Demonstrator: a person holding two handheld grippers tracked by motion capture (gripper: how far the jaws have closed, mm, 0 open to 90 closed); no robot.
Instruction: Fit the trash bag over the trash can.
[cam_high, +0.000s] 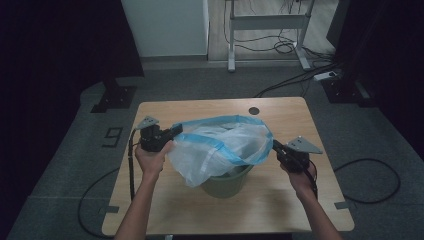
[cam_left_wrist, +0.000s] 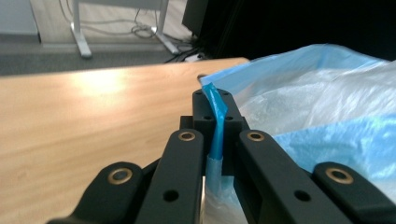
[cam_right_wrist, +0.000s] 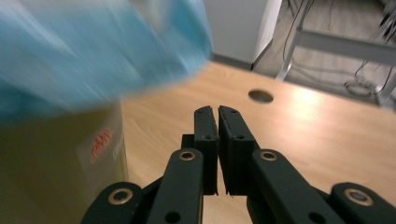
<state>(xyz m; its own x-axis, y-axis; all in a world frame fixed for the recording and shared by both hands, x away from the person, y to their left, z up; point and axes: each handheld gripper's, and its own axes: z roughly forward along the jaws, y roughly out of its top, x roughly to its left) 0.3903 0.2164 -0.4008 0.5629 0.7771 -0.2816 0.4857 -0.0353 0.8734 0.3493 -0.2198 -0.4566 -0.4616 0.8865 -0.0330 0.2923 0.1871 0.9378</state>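
The left gripper (cam_high: 176, 130) had its fingers (cam_left_wrist: 205, 109) clamped on the blue hem of the plastic bag (cam_high: 220, 145), at the bag's left edge. The bag draped over a green bin (cam_high: 227, 182) standing mid-way on the pale wooden surface (cam_high: 280, 200). The right gripper (cam_high: 276, 146) sat at the bag's right edge, its fingers (cam_right_wrist: 208, 126) pressed together with nothing visible between them. Beyond lay grey carpet (cam_high: 190, 80), cables (cam_high: 285, 47) and a desk frame (cam_high: 267, 22).
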